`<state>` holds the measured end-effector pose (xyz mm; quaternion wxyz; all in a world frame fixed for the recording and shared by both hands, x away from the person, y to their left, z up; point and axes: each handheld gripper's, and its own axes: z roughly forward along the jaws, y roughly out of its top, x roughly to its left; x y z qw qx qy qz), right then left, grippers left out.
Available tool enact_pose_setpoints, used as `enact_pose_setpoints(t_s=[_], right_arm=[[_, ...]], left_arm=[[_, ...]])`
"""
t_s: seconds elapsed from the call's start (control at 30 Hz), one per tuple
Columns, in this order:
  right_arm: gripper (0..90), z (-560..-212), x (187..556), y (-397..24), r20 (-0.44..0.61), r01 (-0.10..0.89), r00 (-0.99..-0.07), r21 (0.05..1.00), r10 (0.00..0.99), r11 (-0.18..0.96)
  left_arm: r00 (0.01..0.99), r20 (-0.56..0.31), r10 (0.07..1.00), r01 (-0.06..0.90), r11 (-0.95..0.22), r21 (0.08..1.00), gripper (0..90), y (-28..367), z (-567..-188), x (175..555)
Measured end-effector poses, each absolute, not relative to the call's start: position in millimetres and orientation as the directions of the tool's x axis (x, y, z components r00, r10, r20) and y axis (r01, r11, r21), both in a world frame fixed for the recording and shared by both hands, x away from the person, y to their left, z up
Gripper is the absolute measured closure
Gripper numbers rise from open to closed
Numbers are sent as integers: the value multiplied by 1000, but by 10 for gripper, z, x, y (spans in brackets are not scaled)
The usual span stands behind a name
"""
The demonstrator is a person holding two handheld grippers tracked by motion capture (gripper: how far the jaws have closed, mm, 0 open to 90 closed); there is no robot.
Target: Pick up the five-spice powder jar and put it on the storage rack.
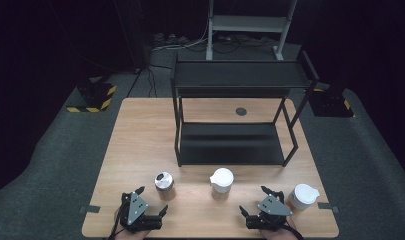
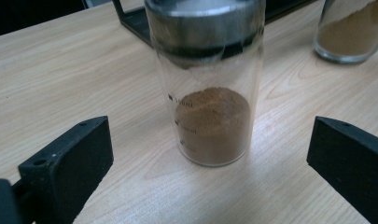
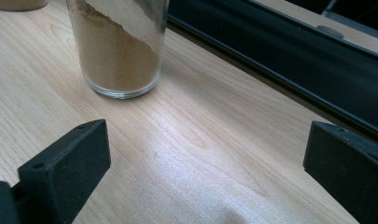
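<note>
— Black jaws come up from the bottom of the left gripper view, spread wide, and the steel-lidded jar (image 2: 206, 84) stands upright on the wooden table (image 2: 60, 70) just beyond them, centred in the gap, touching neither.

— What's in it?

— Brown powder, filling roughly the lower half of the clear glass. There are faint measuring marks on the wall, too blurred to read. From the high view it is the leftmost jar (image 1: 164, 185), just ahead and a little to the right of the left gripper (image 1: 149, 201).

— And the right gripper (image 1: 255, 200)?

— Held open too, with nothing between its jaws. It sits near the front edge, between the middle white-lidded jar (image 1: 222, 183) and the second white-lidded jar (image 1: 303, 196), which stands just beside it on the right.

— Does its own camera add anything?

— It shows a glass of tan powder (image 3: 117, 51) ahead and left of the jaws, with the powder lying on a slant, and its top is cut off by the frame. The lower rail of the black rack (image 3: 289, 60) crosses the right side. From above you see the whole rack (image 1: 240, 120), two shelves, standing mid-table behind the jars.

— Anything you can't make out?

— Only slivers of the person's hands show at the bottom edge, under the grippers.
</note>
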<state>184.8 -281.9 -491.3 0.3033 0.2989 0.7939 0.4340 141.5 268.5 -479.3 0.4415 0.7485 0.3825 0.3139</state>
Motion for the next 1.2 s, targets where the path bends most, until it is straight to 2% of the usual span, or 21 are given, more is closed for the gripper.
enact_pose_setpoints(t_s=[0.5, 1.2], right_arm=[[0, -4918, 1852, -2840, -214, 211, -640, 875, 738, 436], [0, -4924, 1859, -2867, -200, 212, -643, 881, 739, 423]], left_arm=[[530, 126, 839, 261, -303, 916, 5, 2651, -4633, 1444], [538, 73, 840, 286, -263, 922, 24, 2644, -4497, 1700]])
